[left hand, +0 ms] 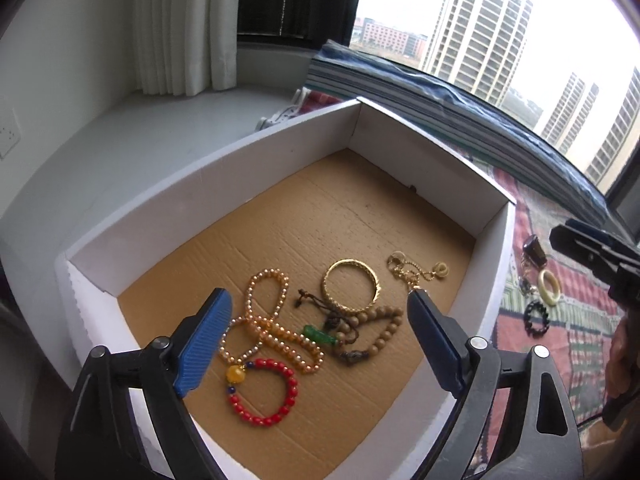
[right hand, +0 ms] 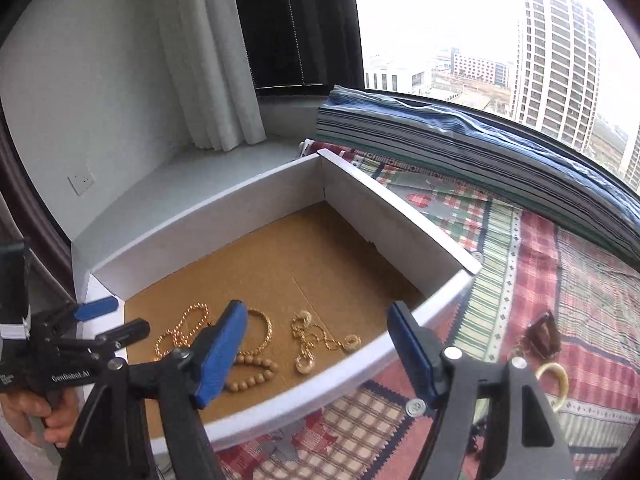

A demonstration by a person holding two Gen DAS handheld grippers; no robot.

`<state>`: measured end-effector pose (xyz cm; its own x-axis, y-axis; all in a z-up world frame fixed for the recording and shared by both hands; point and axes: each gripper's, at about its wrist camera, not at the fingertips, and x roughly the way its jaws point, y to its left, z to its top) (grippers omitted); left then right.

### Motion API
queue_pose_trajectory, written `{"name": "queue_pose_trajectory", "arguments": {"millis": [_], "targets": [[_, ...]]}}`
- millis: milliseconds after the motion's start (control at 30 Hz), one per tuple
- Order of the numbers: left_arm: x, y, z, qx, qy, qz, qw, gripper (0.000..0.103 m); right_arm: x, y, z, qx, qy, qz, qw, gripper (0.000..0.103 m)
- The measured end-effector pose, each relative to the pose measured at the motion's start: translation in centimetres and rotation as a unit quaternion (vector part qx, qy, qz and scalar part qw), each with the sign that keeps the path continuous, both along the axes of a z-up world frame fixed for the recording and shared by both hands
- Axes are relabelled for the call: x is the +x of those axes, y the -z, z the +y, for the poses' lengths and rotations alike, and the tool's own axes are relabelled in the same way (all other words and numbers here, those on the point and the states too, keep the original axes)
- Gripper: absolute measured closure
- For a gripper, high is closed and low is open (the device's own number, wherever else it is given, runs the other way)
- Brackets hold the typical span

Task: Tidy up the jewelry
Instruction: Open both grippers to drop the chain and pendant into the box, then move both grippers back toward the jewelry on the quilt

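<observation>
Left gripper (left hand: 320,344) and right gripper (right hand: 316,354) both spread wide, holding nothing; at twelve o'clock, white box (left hand: 168,196) containing red bracelet (left hand: 276,394), gold bangle (left hand: 351,291).

Bracelets (left hand: 280,332), gold bangle (left hand: 351,286) heaped in white box (left hand: 168,192); cream ring (left hand: 550,287) outside on cloth.

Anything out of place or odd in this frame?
Yes. Several pieces are outside the white box, on the patterned cloth: a cream ring, a black bead bracelet and a dark brown item. Inside, the tan bead strand overlaps the gold bangle in a loose heap.
</observation>
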<state>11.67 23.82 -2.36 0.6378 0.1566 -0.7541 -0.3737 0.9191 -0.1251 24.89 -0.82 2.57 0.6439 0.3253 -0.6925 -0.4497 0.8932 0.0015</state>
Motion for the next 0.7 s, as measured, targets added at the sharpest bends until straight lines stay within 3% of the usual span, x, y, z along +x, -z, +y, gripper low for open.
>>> {"name": "queue_pose_trajectory", "arguments": {"millis": [133, 433, 700], "targets": [[-1.4, -1.5, -4.0, 0.015, 0.035, -0.023, 0.9990, 0.008, -4.6, 0.4, -3.8, 0.001, 0.010, -0.004, 1.000, 0.026], [-2.6, -2.1, -14.0, -0.010, 0.126, -0.059, 0.9902, 0.005, -12.9, 1.7, -13.9, -0.019, 0.111, -0.031, 0.993, 0.026], [-3.0, 1.6, -21.0, 0.001, 0.198, 0.004, 0.9803, 0.004, -17.7, 5.3, -21.0, -0.020, 0.186, -0.015, 0.982, 0.026]]}}
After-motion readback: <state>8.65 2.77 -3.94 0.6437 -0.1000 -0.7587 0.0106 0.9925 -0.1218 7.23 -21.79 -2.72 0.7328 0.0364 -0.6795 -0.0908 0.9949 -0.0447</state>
